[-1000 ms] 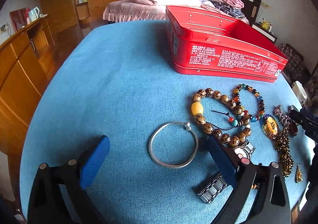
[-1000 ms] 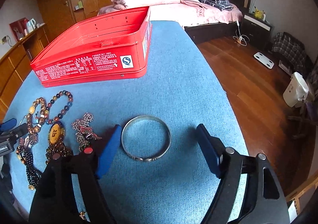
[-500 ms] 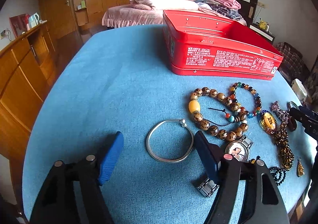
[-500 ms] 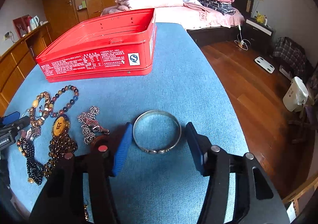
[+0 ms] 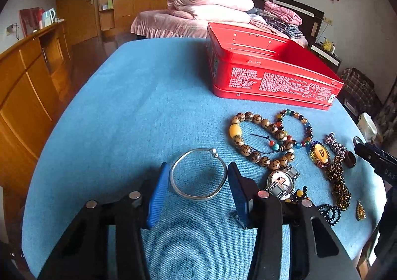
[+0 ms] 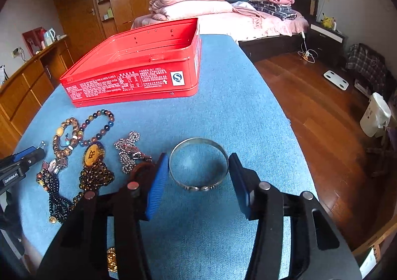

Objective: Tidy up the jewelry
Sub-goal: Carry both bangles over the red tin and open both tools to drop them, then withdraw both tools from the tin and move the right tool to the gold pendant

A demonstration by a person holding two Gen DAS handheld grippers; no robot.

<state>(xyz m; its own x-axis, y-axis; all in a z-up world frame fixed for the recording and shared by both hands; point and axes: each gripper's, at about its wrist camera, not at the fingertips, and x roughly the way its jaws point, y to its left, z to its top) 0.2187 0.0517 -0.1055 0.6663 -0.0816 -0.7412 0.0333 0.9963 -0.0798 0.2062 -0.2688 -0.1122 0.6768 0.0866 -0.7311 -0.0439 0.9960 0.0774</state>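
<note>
A thin silver bangle (image 5: 193, 197) with a small knob lies on the blue tablecloth (image 5: 124, 118). My left gripper (image 5: 197, 168) straddles it, its jaws closing, and both blue pads touch the ring's sides. A wider engraved silver bangle (image 6: 198, 187) sits on the cloth between the pads of my right gripper (image 6: 198, 158), which is shut on it. The open red tin (image 5: 273, 81) stands beyond the jewelry, and it shows in the right wrist view as the same red tin (image 6: 129, 81), with nothing seen inside.
Between the two grippers lie a wooden bead bracelet (image 5: 245, 149), a coloured bead bracelet (image 5: 307, 128), a watch (image 5: 280, 180), an amber pendant (image 6: 91, 154), a silver chain (image 6: 129, 153) and dark bead strands (image 6: 57, 200). The table edge (image 6: 285, 116) drops to wooden floor on the right.
Both grippers' jaws have narrowed from wide apart until the pads meet the sides of their bangles. Both views have crept slightly forward.
</note>
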